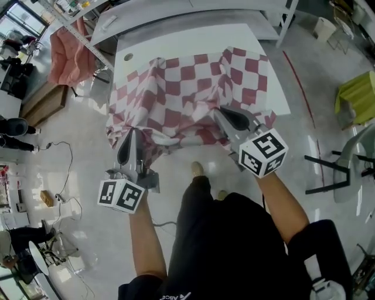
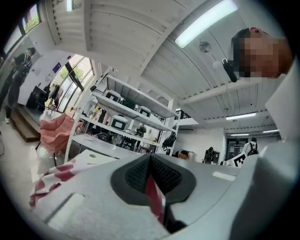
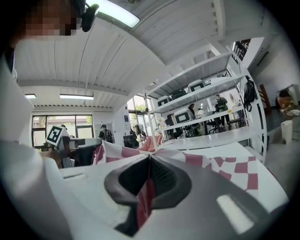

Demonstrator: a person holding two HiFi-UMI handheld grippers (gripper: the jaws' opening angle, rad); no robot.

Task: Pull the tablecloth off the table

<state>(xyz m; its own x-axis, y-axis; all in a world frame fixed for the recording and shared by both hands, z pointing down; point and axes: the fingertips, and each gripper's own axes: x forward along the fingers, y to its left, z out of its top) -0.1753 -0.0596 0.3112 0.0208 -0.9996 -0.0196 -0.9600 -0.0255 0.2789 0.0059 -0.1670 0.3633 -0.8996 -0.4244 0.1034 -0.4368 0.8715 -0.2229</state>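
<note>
Jaws: two pairs, both clamped on the one tablecloth [image 1: 193, 88] — left gripper [image 1: 131, 133]; right gripper [image 1: 219, 112] | one table [image 1: 176, 42]

Six o'clock of the table [image 1: 193, 41] is tight; my own legs [image 1: 196, 202] and a shoe [image 1: 198, 169] fill it, and the bunched tablecloth [image 1: 187, 94] hangs over the near edge; at nine o'clock the floor [image 1: 82, 120] lies open, bar a cable [image 1: 71, 164] at eight; pink cloth [image 1: 69, 51] crowds ten; a shelf rack [image 1: 176, 17] closes twelve; three o'clock is open floor, then what looks like a black chair frame [image 1: 328, 170].
</note>
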